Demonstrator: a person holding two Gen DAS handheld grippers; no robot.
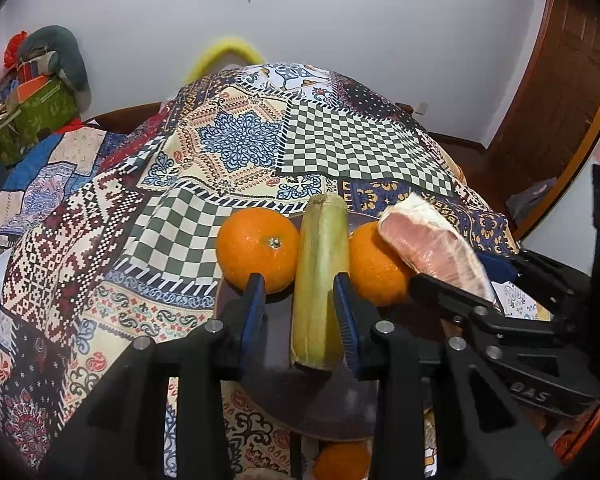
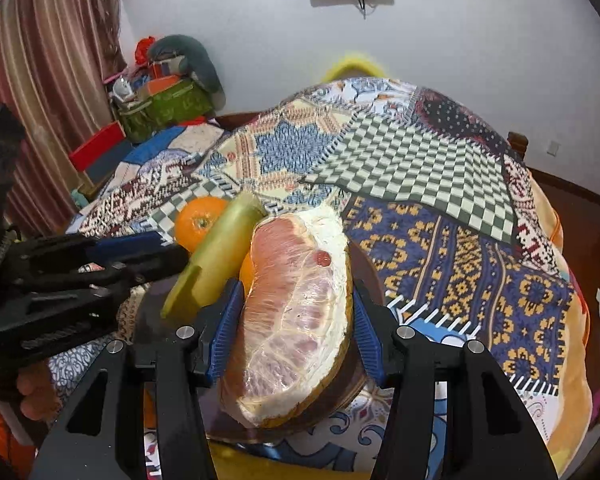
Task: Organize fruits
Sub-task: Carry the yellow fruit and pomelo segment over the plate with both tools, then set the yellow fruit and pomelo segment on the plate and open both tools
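left wrist view: my left gripper [image 1: 300, 312] stands with its blue-padded jaws apart around the pale green-yellow sugarcane-like stalk [image 1: 320, 280]; the right pad is touching or just beside it, the left pad is clear of it, so i judge no clamp. the stalk lies on the dark round plate [image 1: 276, 344] between the left round orange [image 1: 258, 248] and the second orange [image 1: 374, 268]. a third orange [image 1: 342, 462] shows below the plate rim, off the plate. the patchwork patterned tablecloth [image 1: 240, 148] covers the table.

right wrist view: my right gripper [image 2: 296, 320] brackets the plastic-wrapped pink pomelo wedge [image 2: 296, 312], jaws moderately wide; i cannot tell whether the pads press it. the wedge rests on the same plate, leaning on an orange.

progress estimate: four items are plated; the off-plate orange remains.
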